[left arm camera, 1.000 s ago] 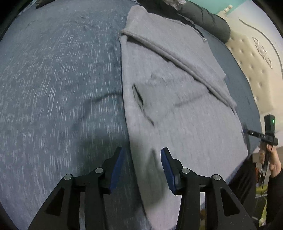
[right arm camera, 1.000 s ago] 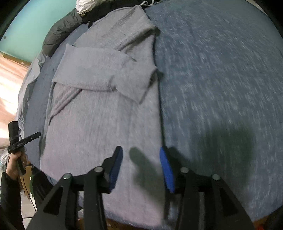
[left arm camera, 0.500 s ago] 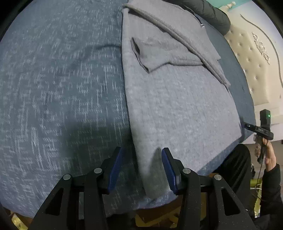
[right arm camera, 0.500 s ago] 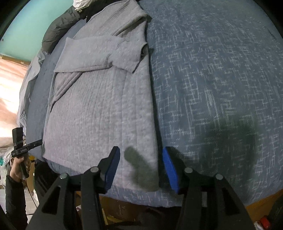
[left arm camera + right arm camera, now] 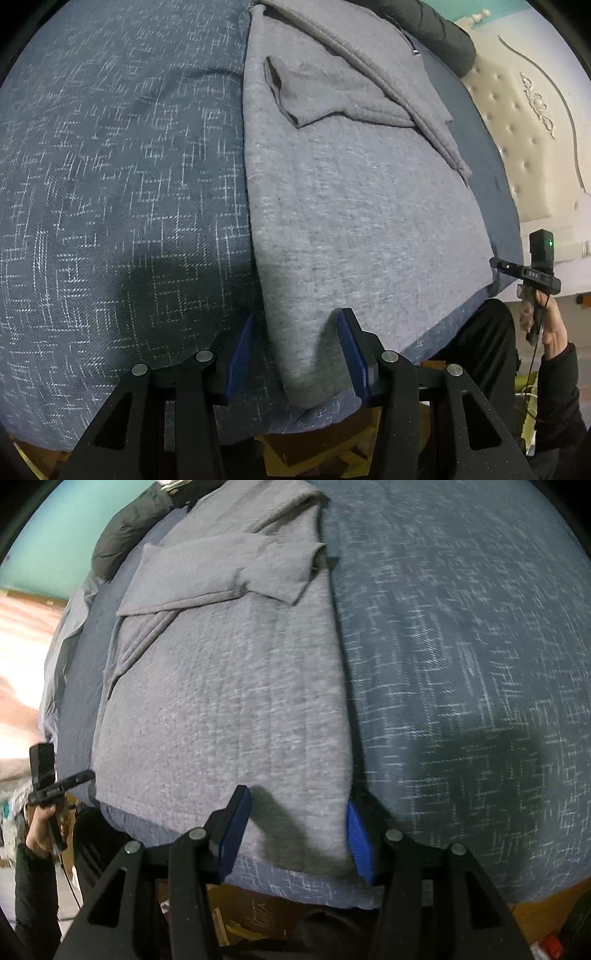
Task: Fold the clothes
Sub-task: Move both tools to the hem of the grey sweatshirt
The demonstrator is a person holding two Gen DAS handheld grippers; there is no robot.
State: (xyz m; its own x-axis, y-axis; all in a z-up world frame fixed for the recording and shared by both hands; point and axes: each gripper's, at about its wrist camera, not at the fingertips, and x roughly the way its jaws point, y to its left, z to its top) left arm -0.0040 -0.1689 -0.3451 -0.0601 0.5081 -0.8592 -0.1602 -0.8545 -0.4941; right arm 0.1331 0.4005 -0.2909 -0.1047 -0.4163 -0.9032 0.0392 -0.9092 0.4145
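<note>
Across the blue bedspread [image 5: 110, 184] lies the grey sweater [image 5: 351, 221], sleeves folded over its upper part. Its lower corners sit between my jaws: my left gripper [image 5: 295, 347] and right gripper [image 5: 295, 827] both gape, pads clear of cloth.

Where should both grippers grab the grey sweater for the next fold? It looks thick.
Take the grey sweater at its two bottom hem corners, coming from the near bed edge. The hem lies flat and straight there, and each open gripper, left and right, already straddles one corner.
</note>
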